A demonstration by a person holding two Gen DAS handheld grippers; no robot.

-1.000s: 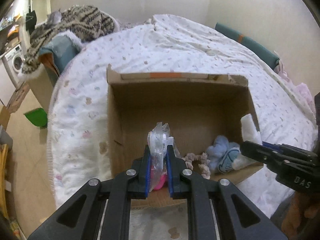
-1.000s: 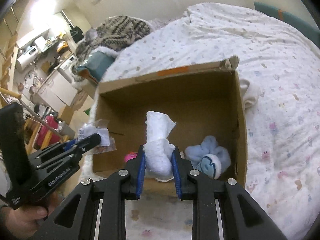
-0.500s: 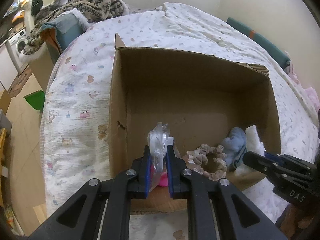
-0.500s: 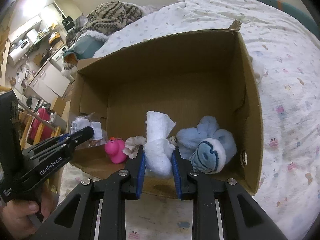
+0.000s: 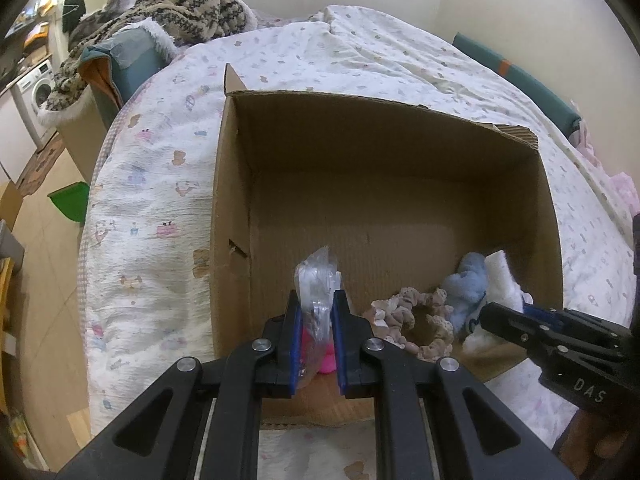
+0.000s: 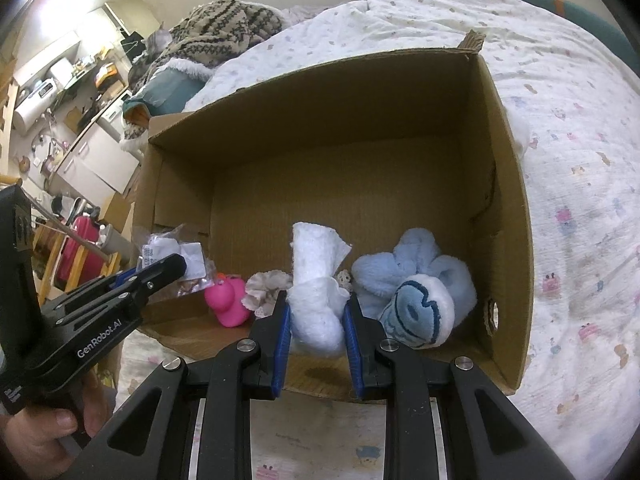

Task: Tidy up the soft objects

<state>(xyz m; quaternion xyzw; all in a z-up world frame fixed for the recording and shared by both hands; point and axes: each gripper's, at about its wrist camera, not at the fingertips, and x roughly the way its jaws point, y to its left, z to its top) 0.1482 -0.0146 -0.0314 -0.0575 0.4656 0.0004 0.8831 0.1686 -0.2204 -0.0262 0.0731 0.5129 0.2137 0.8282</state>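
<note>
An open cardboard box (image 5: 400, 160) (image 6: 360, 128) sits on the bed. My left gripper (image 5: 316, 320) is shut on a clear plastic packet (image 5: 318, 284), held over the box's near left corner; in the right wrist view the same packet (image 6: 172, 252) shows at my left gripper (image 6: 168, 270). My right gripper (image 6: 316, 312) is shut on a rolled white cloth (image 6: 316, 280), low inside the box. On the box floor lie a pink rubber duck (image 6: 226, 300), a beige scrunchie (image 5: 412, 320) and a light blue plush (image 6: 416, 292).
The bed wears a white quilt (image 5: 168, 184) with small prints. A striped knit blanket (image 5: 180, 4) lies over a bin at the far left. A green dustpan (image 5: 70, 200) rests on the wooden floor. Kitchen units (image 6: 80, 148) stand behind.
Both grippers have sunk toward the box with their loads, so the box fills more of each view and its floor items show. Since half a second ago almost nothing moved.
</note>
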